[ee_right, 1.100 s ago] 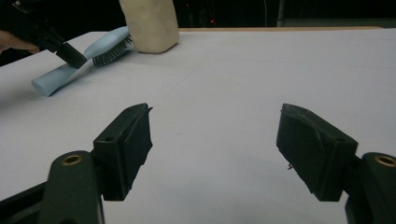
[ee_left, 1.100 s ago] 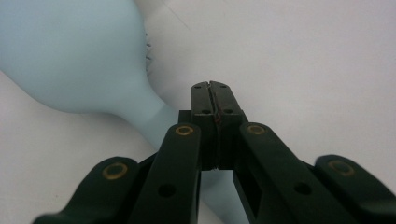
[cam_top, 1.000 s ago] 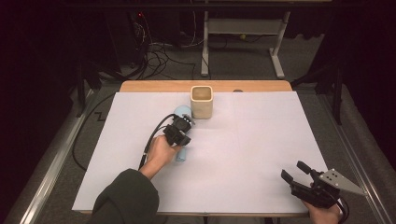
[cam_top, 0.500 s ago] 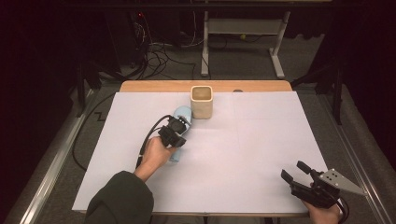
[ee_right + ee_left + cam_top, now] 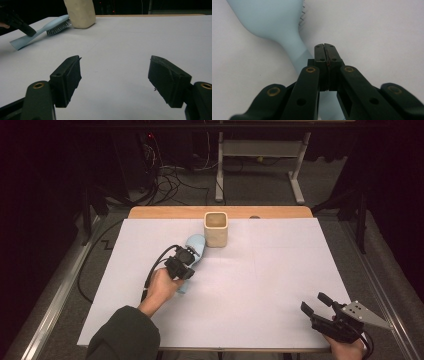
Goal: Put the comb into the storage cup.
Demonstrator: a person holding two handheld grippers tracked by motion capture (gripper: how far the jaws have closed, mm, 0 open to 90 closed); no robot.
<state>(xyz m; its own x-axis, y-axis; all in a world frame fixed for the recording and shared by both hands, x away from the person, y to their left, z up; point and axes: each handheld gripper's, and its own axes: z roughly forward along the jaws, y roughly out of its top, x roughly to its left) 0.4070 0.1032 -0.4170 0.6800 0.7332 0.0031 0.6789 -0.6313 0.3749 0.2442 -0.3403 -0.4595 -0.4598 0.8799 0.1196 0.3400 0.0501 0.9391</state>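
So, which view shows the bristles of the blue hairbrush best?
The right gripper view: the hairbrush shows its bristles from the side. The left gripper view shows mostly its smooth back; in the high view the left gripper covers part of it.

The hairbrush [image 5: 192, 251] is pale blue with dark bristles. The square cup [image 5: 216, 228] is cream. A white sheet covers the bench [image 5: 280, 270], whose far edge is bare tan wood. Both claws, left [image 5: 189, 256] and right [image 5: 315, 304], are black.
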